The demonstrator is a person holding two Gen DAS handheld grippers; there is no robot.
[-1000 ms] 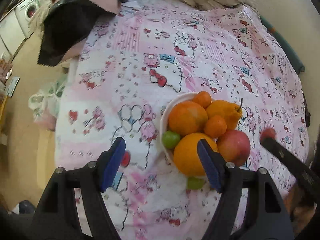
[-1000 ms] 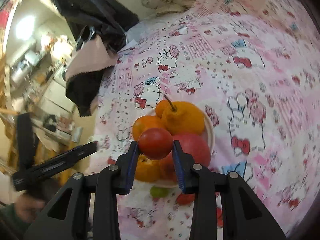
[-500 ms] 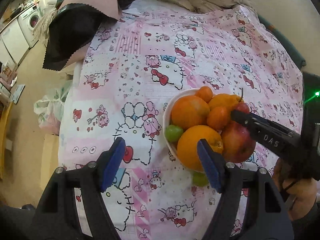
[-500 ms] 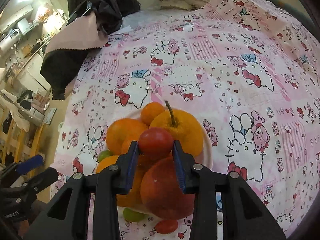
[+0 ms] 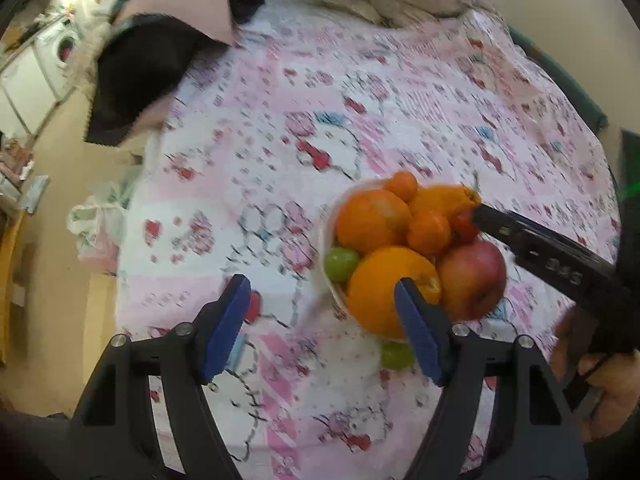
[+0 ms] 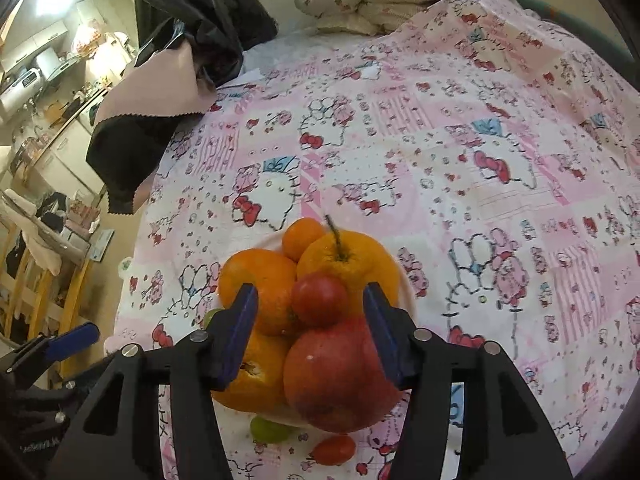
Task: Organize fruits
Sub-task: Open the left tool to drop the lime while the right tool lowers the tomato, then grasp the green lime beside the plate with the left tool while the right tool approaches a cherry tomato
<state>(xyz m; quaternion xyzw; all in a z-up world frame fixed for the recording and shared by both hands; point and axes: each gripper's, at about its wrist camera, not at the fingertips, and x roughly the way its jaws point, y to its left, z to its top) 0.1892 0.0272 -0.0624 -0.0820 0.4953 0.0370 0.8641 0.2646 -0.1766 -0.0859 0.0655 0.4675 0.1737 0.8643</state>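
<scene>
In my right wrist view the right gripper (image 6: 310, 314) stands wide, its 2 blue pads apart on either side of a small tomato (image 6: 319, 299) without touching it; the tomato sits on top of the pile, at the centre of the frame, resting against the apple (image 6: 340, 376) below it and the stemmed orange (image 6: 352, 258) behind it. The bowl (image 6: 408, 292) shows only as a white rim at the right of the heap. A big orange (image 6: 262, 280) lies left of the tomato, a mandarin (image 6: 302, 236) at the back, another orange (image 6: 252, 380) at lower left. On the cloth (image 6: 460, 160) under the bowl's near edge I see a green grape (image 6: 269, 429) and a second tomato (image 6: 334, 449), both outside the bowl. In my left wrist view the left gripper (image 5: 320, 320) is also wide and empty, low in the frame, its right pad in front of the near orange (image 5: 384, 284); the bowl (image 5: 326, 240) sits right of centre with a green fruit (image 5: 341, 263) at its left rim. That view is blurred. Dark fabric (image 5: 136, 76) hangs at upper left.
</scene>
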